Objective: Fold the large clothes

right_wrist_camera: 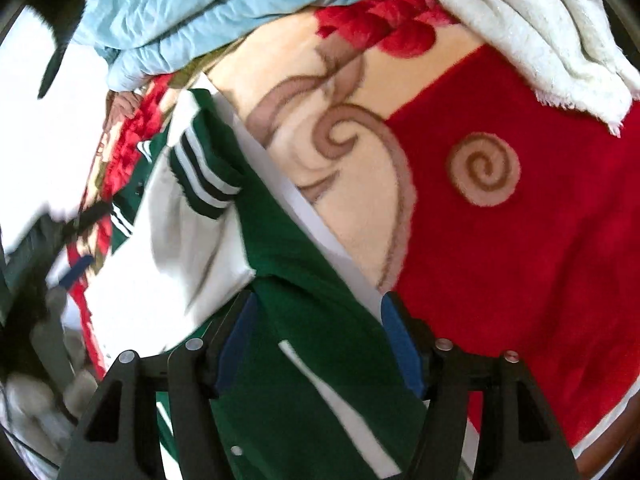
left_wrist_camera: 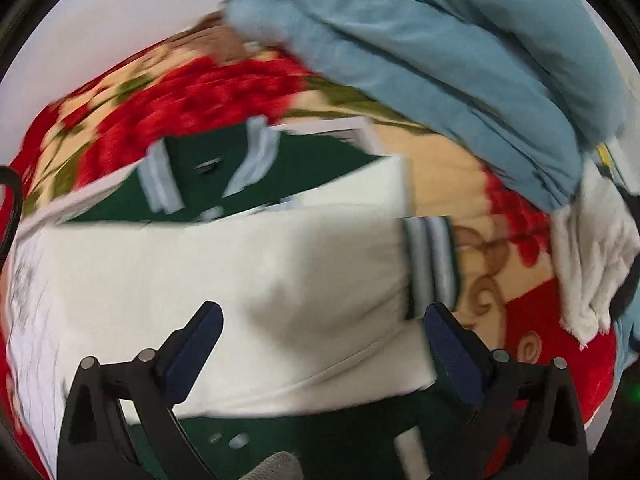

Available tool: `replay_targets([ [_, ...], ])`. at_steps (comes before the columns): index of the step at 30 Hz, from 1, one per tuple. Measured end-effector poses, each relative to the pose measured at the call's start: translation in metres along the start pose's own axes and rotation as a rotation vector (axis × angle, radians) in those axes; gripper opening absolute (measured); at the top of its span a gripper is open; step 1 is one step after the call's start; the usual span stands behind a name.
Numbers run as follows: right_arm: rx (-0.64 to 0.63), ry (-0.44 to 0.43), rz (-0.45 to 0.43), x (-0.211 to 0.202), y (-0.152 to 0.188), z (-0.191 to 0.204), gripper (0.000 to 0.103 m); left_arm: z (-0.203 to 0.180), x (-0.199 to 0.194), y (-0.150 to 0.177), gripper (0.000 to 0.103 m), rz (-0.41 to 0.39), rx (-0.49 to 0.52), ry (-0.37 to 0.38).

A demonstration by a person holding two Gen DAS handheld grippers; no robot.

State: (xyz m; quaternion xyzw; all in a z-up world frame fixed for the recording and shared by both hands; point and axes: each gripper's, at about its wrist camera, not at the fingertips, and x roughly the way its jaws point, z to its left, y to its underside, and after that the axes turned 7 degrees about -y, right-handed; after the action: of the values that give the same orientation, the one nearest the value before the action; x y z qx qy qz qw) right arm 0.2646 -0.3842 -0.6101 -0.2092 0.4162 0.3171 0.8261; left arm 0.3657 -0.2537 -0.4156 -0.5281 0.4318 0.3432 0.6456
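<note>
A green and white varsity jacket (left_wrist_camera: 256,272) lies on a bed, its white sleeve folded across the green body, striped cuff (left_wrist_camera: 430,256) at the right. My left gripper (left_wrist_camera: 320,320) is open, its blue-padded fingers wide apart just above the white sleeve. In the right wrist view the jacket's green body (right_wrist_camera: 304,320) runs between the fingers of my right gripper (right_wrist_camera: 320,320), which is open over the jacket's edge. The striped cuff (right_wrist_camera: 204,176) lies further ahead. The left gripper (right_wrist_camera: 76,272) shows blurred at the far left.
The bed is covered by a red and cream floral blanket (right_wrist_camera: 520,260), also in the left wrist view (left_wrist_camera: 192,88). A light blue quilt (left_wrist_camera: 440,48) is heaped at the back, also in the right wrist view (right_wrist_camera: 192,12). A white fleece (right_wrist_camera: 540,20) lies beside it.
</note>
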Motion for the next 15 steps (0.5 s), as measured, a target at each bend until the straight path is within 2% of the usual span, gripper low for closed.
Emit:
replay_targets([
  [3, -0.026, -0.038, 0.009, 0.0, -0.005, 0.018, 0.067, 0.05, -0.012, 0.013, 0.103, -0.014, -0.079, -0.127],
  [6, -0.084, -0.044, 0.026, 0.022, -0.023, 0.049, 0.067, 0.104, -0.012, 0.021, 0.103, -0.034, -0.146, -0.306],
  [10, -0.159, -0.018, 0.015, 0.052, -0.044, 0.083, 0.067, 0.171, 0.033, 0.012, 0.103, 0.004, -0.211, -0.55],
  [13, -0.167, 0.051, 0.025, 0.093, -0.065, 0.1, 0.067, 0.216, 0.079, 0.003, 0.103, 0.056, -0.253, -0.645],
  [15, -0.156, 0.109, 0.043, 0.119, -0.075, 0.104, 0.065, 0.233, 0.103, 0.0, 0.103, 0.076, -0.265, -0.645],
])
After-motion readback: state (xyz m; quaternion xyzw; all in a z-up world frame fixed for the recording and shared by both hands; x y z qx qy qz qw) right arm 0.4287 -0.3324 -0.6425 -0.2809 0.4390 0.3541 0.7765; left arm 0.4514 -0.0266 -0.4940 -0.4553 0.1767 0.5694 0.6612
